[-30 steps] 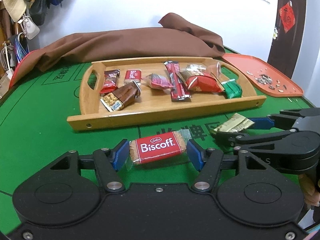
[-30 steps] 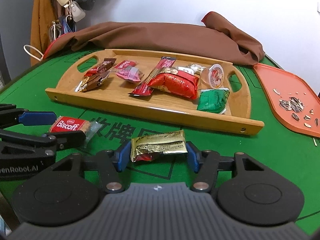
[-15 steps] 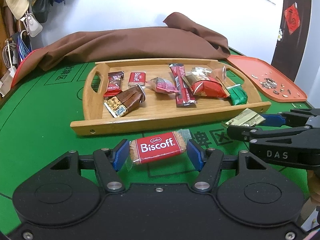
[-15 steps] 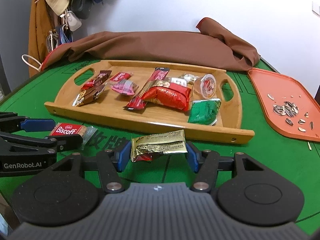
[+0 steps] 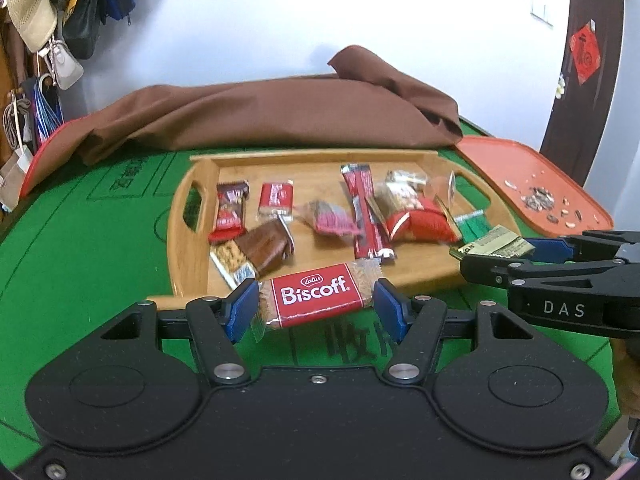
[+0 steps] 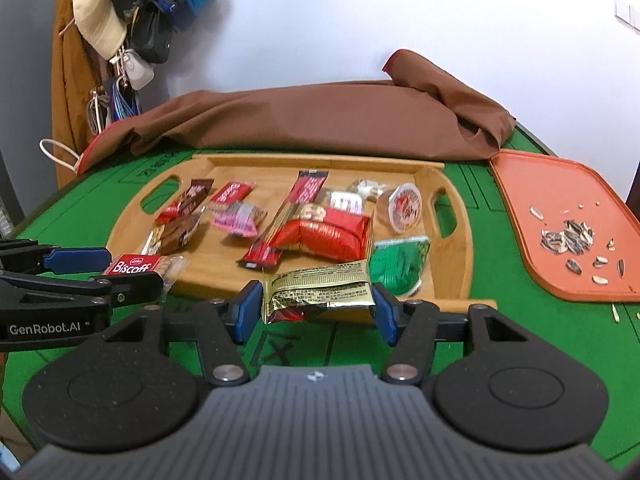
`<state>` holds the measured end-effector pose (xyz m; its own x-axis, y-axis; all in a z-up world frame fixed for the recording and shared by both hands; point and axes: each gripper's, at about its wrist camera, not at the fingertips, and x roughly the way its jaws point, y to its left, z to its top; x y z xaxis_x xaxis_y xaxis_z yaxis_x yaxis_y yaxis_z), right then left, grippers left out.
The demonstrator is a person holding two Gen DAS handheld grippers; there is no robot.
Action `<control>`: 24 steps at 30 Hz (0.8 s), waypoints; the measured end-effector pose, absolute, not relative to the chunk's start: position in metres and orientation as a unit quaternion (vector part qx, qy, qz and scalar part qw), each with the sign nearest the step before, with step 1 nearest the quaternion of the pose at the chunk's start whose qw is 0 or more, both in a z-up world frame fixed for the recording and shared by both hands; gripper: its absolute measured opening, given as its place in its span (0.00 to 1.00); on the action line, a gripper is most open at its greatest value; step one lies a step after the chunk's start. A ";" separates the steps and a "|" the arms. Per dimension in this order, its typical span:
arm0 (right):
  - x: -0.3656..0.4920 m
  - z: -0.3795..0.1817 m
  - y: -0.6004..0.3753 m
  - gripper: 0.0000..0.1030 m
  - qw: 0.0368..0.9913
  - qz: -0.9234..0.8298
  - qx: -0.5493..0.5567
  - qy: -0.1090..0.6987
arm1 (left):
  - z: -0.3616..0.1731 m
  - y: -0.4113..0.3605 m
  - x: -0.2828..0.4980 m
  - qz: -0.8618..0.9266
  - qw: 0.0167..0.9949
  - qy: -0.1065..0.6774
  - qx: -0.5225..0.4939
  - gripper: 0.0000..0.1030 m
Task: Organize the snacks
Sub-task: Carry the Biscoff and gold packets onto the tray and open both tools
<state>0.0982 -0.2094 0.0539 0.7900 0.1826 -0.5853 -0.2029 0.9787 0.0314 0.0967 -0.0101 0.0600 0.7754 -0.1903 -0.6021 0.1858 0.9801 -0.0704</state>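
Observation:
My left gripper is shut on a red Biscoff biscuit pack, held above the green table just short of the wooden tray's near rim. To its right, my right gripper is shut on a gold foil snack packet, also lifted in front of the tray's near rim. Each gripper shows in the other's view: the right gripper with the gold packet, the left gripper with the Biscoff pack. Several wrapped snacks lie in the tray, among them a red bag and a green packet.
An orange tray with sunflower seeds and shells sits on the right. A crumpled brown cloth lies behind the wooden tray. Bags and a hat hang on the wall at the left. The green table carries printed markings.
Both grippers have risen and moved toward the tray, each keeping its snack. The tray now looks closer and is seen from higher up.

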 end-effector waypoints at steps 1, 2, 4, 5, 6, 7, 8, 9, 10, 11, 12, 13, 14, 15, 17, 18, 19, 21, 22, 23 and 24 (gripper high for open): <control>0.100 0.056 -0.209 0.59 0.946 0.102 -0.017 0.306 | 0.062 -0.010 0.099 -0.100 0.943 0.317 -0.003 0.59; 0.103 0.058 -0.209 0.59 0.947 0.101 -0.017 0.305 | 0.065 -0.010 0.102 -0.099 0.944 0.315 -0.003 0.59; 0.109 0.062 -0.211 0.59 0.948 0.099 -0.015 0.303 | 0.070 -0.010 0.110 -0.100 0.944 0.313 -0.006 0.59; 0.112 0.063 -0.211 0.59 0.948 0.099 -0.014 0.303 | 0.073 -0.009 0.114 -0.102 0.945 0.312 -0.010 0.59; 0.115 0.065 -0.212 0.59 0.948 0.097 -0.012 0.303 | 0.076 -0.007 0.120 -0.105 0.944 0.312 -0.020 0.59; 0.119 0.067 -0.213 0.59 0.948 0.097 -0.010 0.304 | 0.078 -0.005 0.124 -0.108 0.943 0.313 -0.028 0.59; 0.124 0.068 -0.215 0.59 0.947 0.096 -0.007 0.305 | 0.080 -0.003 0.130 -0.112 0.941 0.316 -0.037 0.59; 0.127 0.070 -0.216 0.59 0.947 0.095 -0.005 0.306 | 0.082 -0.002 0.136 -0.114 0.940 0.319 -0.040 0.59; 0.131 0.071 -0.217 0.59 0.947 0.093 -0.004 0.307 | 0.084 -0.002 0.140 -0.114 0.940 0.319 -0.039 0.59; 0.135 0.073 -0.218 0.59 0.947 0.091 -0.004 0.307 | 0.086 -0.002 0.145 -0.112 0.941 0.318 -0.036 0.59; 0.140 0.075 -0.219 0.59 0.947 0.089 -0.004 0.308 | 0.087 -0.002 0.150 -0.109 0.942 0.317 -0.031 0.59; 0.145 0.076 -0.220 0.59 0.947 0.087 -0.005 0.309 | 0.089 -0.003 0.156 -0.106 0.942 0.318 -0.028 0.59; 0.149 0.077 -0.220 0.59 0.947 0.086 -0.005 0.311 | 0.090 -0.003 0.162 -0.105 0.941 0.320 -0.026 0.59; 0.154 0.079 -0.221 0.59 0.946 0.086 -0.005 0.314 | 0.090 -0.003 0.170 -0.106 0.940 0.324 -0.026 0.59; 0.165 0.081 -0.223 0.59 0.943 0.086 0.000 0.322 | 0.091 -0.004 0.185 -0.106 0.937 0.331 -0.026 0.59; 0.170 0.082 -0.223 0.59 0.942 0.084 0.001 0.325 | 0.091 -0.005 0.192 -0.104 0.936 0.335 -0.024 0.59; 0.176 0.083 -0.223 0.59 0.941 0.082 0.000 0.328 | 0.091 -0.006 0.199 -0.101 0.936 0.337 -0.021 0.59; 0.189 0.086 -0.223 0.59 0.941 0.075 -0.005 0.331 | 0.091 -0.008 0.213 -0.092 0.936 0.340 -0.015 0.59; 0.194 0.086 -0.222 0.59 0.940 0.073 -0.007 0.334 | 0.091 -0.009 0.221 -0.089 0.935 0.343 -0.013 0.59; 0.201 0.087 -0.222 0.59 0.938 0.073 -0.008 0.337 | 0.091 -0.010 0.228 -0.087 0.934 0.346 -0.013 0.59; 0.208 0.087 -0.222 0.59 0.936 0.073 -0.006 0.344 | 0.090 -0.010 0.236 -0.087 0.932 0.350 -0.013 0.59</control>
<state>0.2077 -0.2225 0.0870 0.7532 0.1314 -0.6445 -0.1403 0.9894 0.0378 0.2359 -0.0101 0.0899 0.7394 -0.1710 -0.6512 0.1524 0.9846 -0.0856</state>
